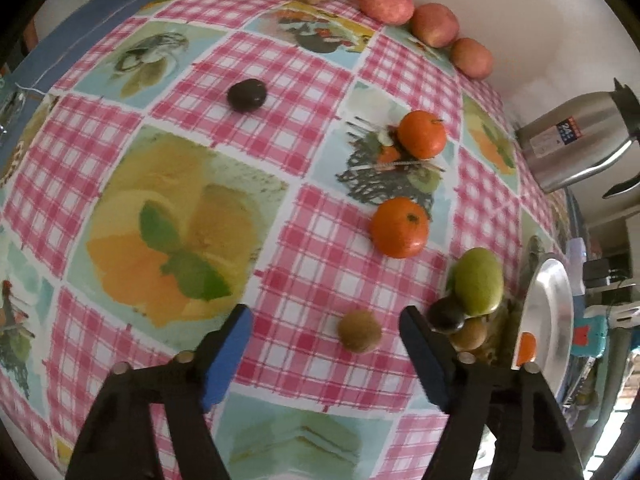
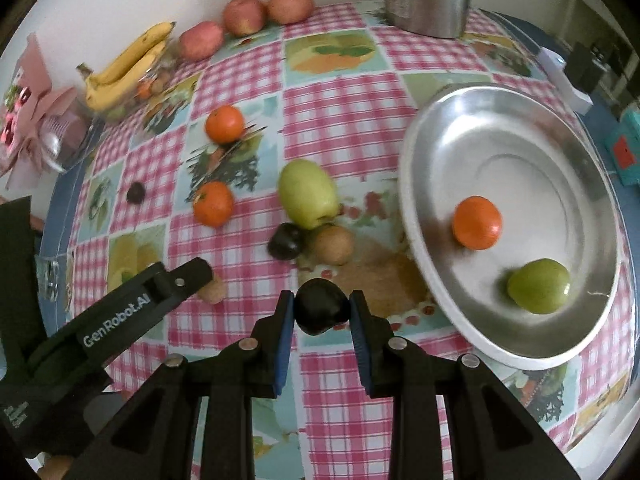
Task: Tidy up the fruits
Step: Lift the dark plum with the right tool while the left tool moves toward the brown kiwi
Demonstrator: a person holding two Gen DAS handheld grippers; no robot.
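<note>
Dark plum gripped for the metal plate, kiwi next in line.

The right gripper has its fingers clamped on a dark plum, just off the surface beside the metal plate, which already holds an orange and a green fruit. The left gripper hangs with fingers apart over a kiwi, likely lining up to grasp it.

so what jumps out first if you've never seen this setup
The right gripper is shut on a dark plum low in its view. Right of it a metal plate holds an orange and a green fruit. The left gripper stands open by a kiwi.
</note>
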